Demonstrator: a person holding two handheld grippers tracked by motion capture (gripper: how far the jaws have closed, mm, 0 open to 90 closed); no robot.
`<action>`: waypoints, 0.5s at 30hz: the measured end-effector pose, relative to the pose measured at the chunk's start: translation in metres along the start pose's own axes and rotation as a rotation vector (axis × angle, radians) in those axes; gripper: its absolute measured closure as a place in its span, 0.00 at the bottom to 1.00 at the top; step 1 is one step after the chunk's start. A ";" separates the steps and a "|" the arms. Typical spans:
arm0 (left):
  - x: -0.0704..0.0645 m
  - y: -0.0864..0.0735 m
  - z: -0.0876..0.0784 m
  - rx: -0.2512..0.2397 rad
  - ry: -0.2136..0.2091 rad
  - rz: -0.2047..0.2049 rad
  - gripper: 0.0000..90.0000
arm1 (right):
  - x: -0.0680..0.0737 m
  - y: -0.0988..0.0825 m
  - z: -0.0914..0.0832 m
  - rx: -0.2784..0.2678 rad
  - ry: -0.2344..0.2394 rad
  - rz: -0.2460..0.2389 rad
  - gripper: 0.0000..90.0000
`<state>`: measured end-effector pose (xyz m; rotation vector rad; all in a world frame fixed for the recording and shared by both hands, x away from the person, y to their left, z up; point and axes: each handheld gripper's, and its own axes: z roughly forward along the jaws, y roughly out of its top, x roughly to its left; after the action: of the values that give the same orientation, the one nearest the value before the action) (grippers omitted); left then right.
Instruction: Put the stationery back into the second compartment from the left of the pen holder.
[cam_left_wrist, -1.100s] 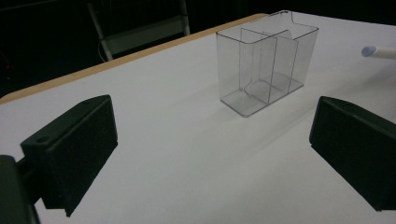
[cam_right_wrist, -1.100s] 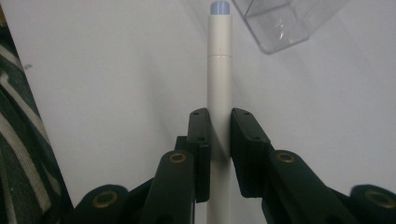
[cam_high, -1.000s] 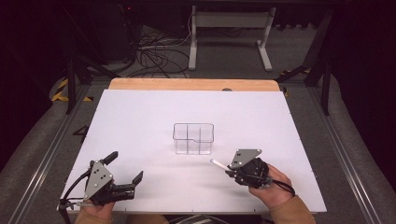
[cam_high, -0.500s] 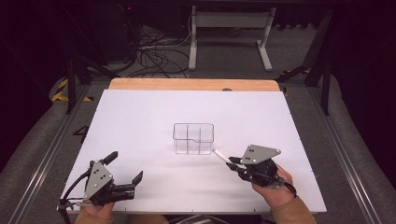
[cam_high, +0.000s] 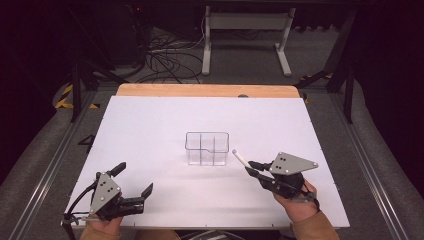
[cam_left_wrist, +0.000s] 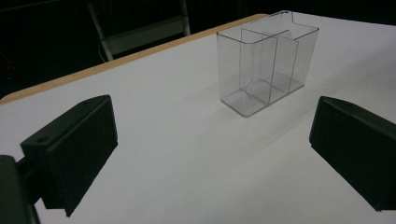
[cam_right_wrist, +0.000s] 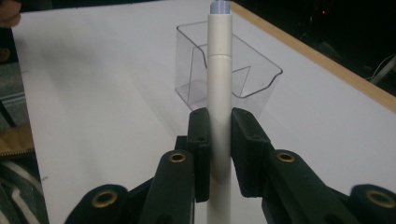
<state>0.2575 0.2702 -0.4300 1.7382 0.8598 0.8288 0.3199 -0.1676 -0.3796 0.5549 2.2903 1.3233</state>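
Note:
A clear plastic box with dividers (cam_high: 207, 148) stands in the middle of the white table (cam_high: 150, 125); it also shows in the left gripper view (cam_left_wrist: 266, 60) and the right gripper view (cam_right_wrist: 224, 70). My right gripper (cam_high: 253, 169) is shut on a white marker (cam_high: 240, 159) with a bluish cap end, which points toward the box's right side. In the right gripper view the marker (cam_right_wrist: 219, 88) runs up between the pressed pads, its tip in front of the box. My left gripper (cam_high: 134, 179) rests near the table's front left, jaws wide apart with nothing between them (cam_left_wrist: 210, 154).
A wooden strip (cam_high: 205, 90) edges the table's far side. Beyond it are a white stand's legs (cam_high: 245, 25) and loose cables (cam_high: 165, 55) on the dark floor. Open white surface lies around the box on all sides.
My right gripper has carried the marker a little up and to the right, its tip now closer to the box's right end. The left gripper has stayed still.

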 end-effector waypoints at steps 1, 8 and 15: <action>0.000 0.000 0.000 -0.001 0.000 -0.002 0.02 | -0.001 0.000 -0.001 -0.012 0.003 0.001 0.87; 0.000 0.000 0.000 -0.001 0.000 -0.001 0.02 | -0.005 -0.002 -0.006 -0.077 -0.003 0.022 0.87; -0.001 0.000 0.000 0.000 0.001 -0.002 0.02 | -0.006 -0.004 -0.008 -0.126 -0.017 0.024 0.87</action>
<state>0.2571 0.2698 -0.4301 1.7367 0.8620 0.8285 0.3202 -0.1781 -0.3790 0.5512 2.1748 1.4567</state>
